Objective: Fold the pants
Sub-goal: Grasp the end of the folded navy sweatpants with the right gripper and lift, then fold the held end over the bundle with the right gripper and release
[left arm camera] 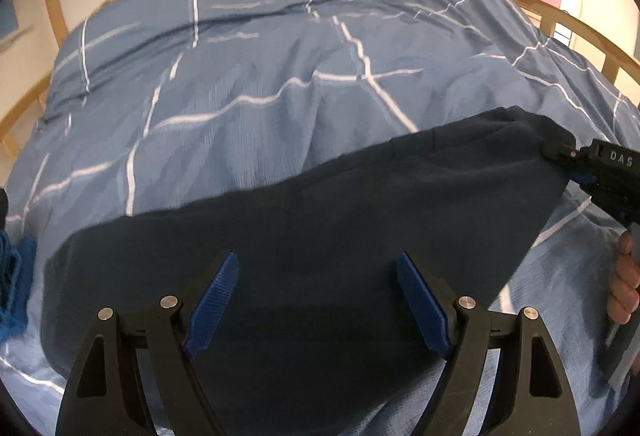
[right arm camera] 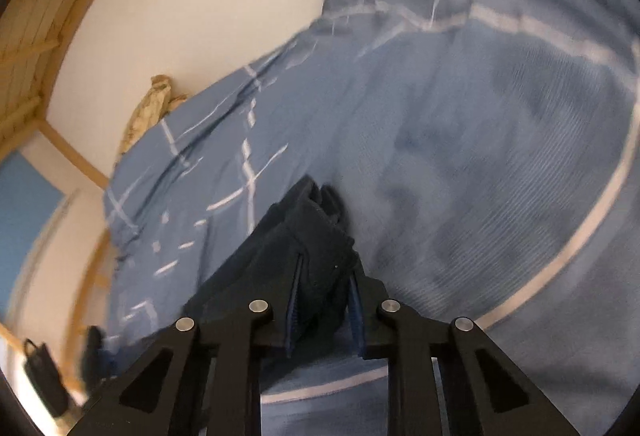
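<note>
Right tool (right arm camera: 324, 300) is gripping corner of dark navy fabric pants (left arm camera: 304, 220); left tool (left arm camera: 318, 300) is hovering w/ jaws spread. Advice: keep edge taut over blue checked duvet (left arm camera: 248, 76), align hems

Left gripper (left arm camera: 318, 300) hangs with its blue-padded jaws spread wide, nothing between them. Right gripper (right arm camera: 324, 300), at the far right in the left wrist view, has its jaws pinched tight on dark cloth, a bare hand (left arm camera: 624, 284) gripping its handle.

Blurred duvet (right arm camera: 500, 156); pants (left arm camera: 300, 236) bottom cut off.
</note>
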### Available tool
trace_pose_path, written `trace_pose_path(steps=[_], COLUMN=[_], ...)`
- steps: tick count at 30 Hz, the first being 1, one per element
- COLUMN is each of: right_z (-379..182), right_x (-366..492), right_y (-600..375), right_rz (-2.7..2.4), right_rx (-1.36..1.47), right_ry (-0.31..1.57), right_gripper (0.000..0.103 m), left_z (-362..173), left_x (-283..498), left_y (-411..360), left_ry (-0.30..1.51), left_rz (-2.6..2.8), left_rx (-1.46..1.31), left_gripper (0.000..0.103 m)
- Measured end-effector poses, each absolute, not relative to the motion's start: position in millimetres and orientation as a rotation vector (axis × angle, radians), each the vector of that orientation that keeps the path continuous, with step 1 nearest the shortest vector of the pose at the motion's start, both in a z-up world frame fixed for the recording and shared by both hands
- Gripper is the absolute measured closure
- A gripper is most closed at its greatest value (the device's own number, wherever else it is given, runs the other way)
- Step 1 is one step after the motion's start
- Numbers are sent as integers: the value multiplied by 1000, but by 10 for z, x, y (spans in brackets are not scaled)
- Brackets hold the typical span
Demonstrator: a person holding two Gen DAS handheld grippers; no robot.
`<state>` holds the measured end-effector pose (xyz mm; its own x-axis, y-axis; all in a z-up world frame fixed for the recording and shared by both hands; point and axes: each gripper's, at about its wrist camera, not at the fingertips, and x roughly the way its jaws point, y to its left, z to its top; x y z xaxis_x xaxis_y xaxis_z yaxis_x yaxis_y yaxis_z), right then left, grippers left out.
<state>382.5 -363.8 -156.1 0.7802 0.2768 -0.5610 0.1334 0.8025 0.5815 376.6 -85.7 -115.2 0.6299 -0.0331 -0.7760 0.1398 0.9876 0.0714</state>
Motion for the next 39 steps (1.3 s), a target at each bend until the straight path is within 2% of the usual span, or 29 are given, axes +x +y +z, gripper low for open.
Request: trace_pose_path(steps=[4,8,16,24,32,39], right_z=[-1625,-1496,-586,12,34,-236], right_x=[3909,3861,3672,3507,3393,3320], right_y=[-3613,-3577,-2924,-1880,-816,77], right_rz=[61,53,83,215,335,465], right_rx=[611,586,281,97,-12,-99], right_ry=[727,709,586,514,523,561], right_gripper=[81,81,81,81,81,81], left_z=[-1198,-968,-437,-253,-373,-606], left_x=[3787,3662,3465,3117,2660,2444], left_y=[-772,-657,8,872,1739,2193], left_ry=[912,850,820,834,854,885], left_rz=[-97,-77,50,94,165,214], left_rx=[97,117,156,60,-2,-40], left_gripper=[22,22,22,22,22,22])
